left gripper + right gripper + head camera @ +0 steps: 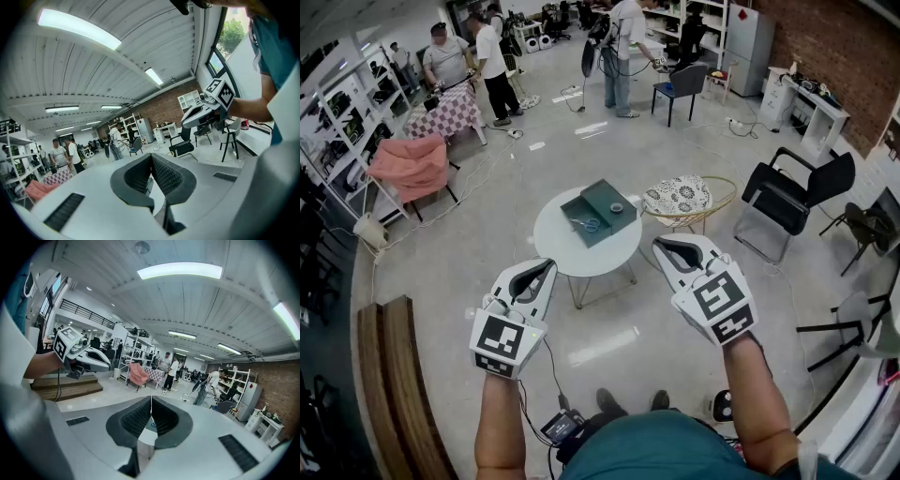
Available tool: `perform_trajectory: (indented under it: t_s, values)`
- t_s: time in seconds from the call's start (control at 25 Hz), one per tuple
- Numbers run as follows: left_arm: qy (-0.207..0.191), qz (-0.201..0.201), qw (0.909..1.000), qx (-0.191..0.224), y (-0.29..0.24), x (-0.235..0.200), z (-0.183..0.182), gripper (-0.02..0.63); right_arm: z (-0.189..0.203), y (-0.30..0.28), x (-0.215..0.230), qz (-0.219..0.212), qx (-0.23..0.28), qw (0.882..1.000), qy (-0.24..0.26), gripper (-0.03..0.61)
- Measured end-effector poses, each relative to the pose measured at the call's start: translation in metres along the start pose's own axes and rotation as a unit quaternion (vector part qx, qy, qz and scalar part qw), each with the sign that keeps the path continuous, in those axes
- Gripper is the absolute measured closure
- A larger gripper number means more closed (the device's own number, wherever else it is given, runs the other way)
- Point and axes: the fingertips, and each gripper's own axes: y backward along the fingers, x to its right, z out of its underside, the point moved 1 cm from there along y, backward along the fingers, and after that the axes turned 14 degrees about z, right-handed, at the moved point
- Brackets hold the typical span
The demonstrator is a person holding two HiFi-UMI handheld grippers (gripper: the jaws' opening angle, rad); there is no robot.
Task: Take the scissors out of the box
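Nothing is happening yet. The left gripper (542, 272) is up in the air with its jaws pressed together on nothing, and it's the same deal with the right gripper (667, 248). The scissors (586, 224) are well ahead of both and lower down, roughly between the two tips as you look forward. They lie flat in one open half of the dark green box (600, 236) on the round white table (555, 251). My main worry is going in with the jaws shut, which would just poke the scissors around or shove the box. The box looks like it sits loose on the table, so a push from either gripper could probably slide it toward the edge. The scissors lie flat on the box floor (thin handles, not much to bite on), so a shallow grab likely slips off and a deep one catches the box wall. There's also a small round thing (617, 207) in the other half, just right of the scissors, that's easy to snag by mistake.
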Motion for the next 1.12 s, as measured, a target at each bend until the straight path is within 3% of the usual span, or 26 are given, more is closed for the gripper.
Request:
perform_trajectory:
  t_s: [1.12]
  values:
    - [0.004, 0.036, 0.9990, 0.028, 0.022, -0.084, 0.062, 0.595, -0.033, -0.089, -0.066, 0.017, 0.005, 0.999, -0.031, 0.538]
